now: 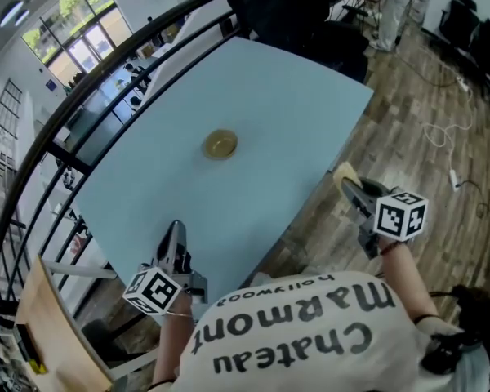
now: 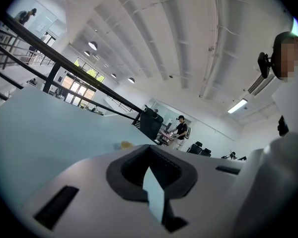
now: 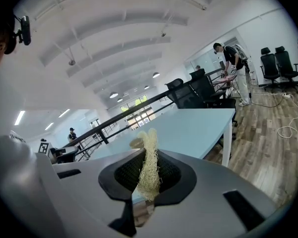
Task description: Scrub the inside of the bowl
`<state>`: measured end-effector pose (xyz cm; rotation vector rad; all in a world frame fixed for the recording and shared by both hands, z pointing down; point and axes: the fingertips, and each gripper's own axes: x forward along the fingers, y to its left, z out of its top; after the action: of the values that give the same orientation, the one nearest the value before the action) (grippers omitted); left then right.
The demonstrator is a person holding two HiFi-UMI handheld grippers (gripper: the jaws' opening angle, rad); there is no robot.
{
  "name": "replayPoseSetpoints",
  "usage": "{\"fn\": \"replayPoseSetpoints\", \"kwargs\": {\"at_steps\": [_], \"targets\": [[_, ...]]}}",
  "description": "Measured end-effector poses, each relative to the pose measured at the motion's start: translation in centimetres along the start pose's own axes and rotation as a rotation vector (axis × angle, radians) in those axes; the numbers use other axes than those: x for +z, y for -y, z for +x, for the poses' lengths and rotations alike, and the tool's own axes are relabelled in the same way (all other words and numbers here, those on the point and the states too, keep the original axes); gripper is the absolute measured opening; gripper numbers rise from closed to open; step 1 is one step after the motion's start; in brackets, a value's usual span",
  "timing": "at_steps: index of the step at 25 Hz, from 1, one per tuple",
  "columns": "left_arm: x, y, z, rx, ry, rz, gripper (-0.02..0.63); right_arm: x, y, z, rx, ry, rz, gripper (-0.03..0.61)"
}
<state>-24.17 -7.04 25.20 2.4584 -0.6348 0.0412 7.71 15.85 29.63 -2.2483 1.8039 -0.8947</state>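
Note:
A small yellowish bowl [image 1: 220, 144] stands alone near the middle of the light blue table [image 1: 286, 113]. My left gripper [image 1: 175, 231] hovers over the table's near edge, well short of the bowl, its jaws shut with nothing between them. In the left gripper view [image 2: 154, 195] the bowl [image 2: 125, 144] is a small speck far ahead. My right gripper [image 1: 347, 182] is off the table's right edge over the floor, shut on a pale fibrous scrubber [image 3: 149, 165] that sticks up from the jaws. Just behind the scrubber, the bowl [image 3: 135, 143] shows in the right gripper view.
A black railing [image 1: 106, 80] runs along the table's left side. Dark office chairs [image 1: 310, 15] crowd the far end, and a person [image 3: 233, 68] stands beyond them. White cables [image 1: 449, 129] lie on the wooden floor at the right. A wooden board [image 1: 57, 333] leans at bottom left.

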Motion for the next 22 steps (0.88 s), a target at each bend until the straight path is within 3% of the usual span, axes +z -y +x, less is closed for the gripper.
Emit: {"fn": "replayPoseSetpoints", "kwargs": {"at_steps": [9, 14, 22], "targets": [[-1.3, -0.8, 0.0, 0.053, -0.021, 0.015, 0.002, -0.9, 0.4, 3.4, 0.054, -0.052, 0.038, 0.061], [-0.7, -3.9, 0.4, 0.075, -0.009, -0.041, 0.002, -1.0, -1.1, 5.7, 0.074, -0.097, -0.002, 0.061], [0.7, -4.4, 5.3, 0.000, 0.029, -0.008, 0.002, 0.4, 0.3, 7.2, 0.038, -0.100, -0.026, 0.061]]}}
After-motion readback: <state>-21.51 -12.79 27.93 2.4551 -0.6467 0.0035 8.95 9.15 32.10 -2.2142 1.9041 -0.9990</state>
